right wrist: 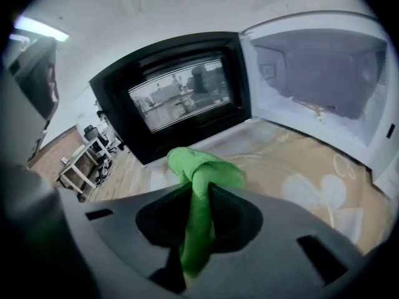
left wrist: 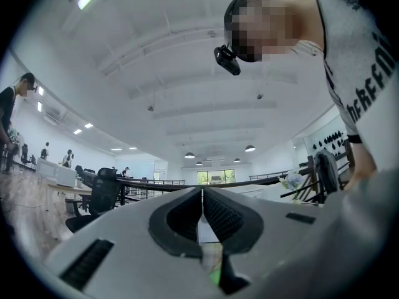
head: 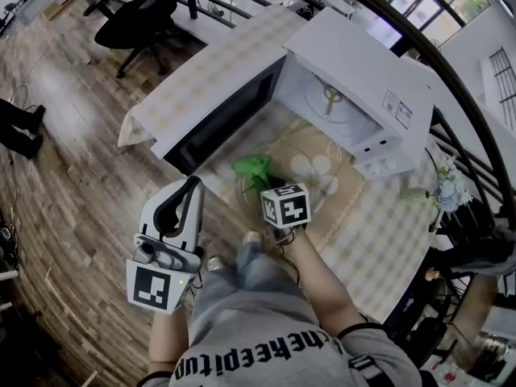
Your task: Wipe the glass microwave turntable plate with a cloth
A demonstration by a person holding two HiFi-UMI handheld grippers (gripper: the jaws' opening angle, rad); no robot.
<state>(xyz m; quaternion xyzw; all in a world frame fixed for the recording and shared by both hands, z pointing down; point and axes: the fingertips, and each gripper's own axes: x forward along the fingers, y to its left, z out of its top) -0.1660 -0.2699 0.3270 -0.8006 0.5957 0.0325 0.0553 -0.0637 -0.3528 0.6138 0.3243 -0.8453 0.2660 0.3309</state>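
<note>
The clear glass turntable plate [head: 316, 153] lies on a beige flower-print mat in front of the open microwave [head: 363, 79]. My right gripper [head: 270, 185] is shut on a bright green cloth [head: 253, 168], which bunches at the plate's near left rim. In the right gripper view the cloth [right wrist: 201, 170] is pinched between the jaws and folds out over the right gripper [right wrist: 199, 190]. My left gripper [head: 192, 185] is held off the table's left side, away from the plate. In its own view the left gripper [left wrist: 201, 195] points out into the room, jaws together with nothing between them.
The microwave door [head: 219, 118] swings open to the left, beside the plate. The cavity holds only the roller ring [head: 330, 100]. A checked tablecloth [head: 379, 240] covers the table. Flowers [head: 448, 192] stand at its right edge by a railing. An office chair [head: 141, 18] sits beyond.
</note>
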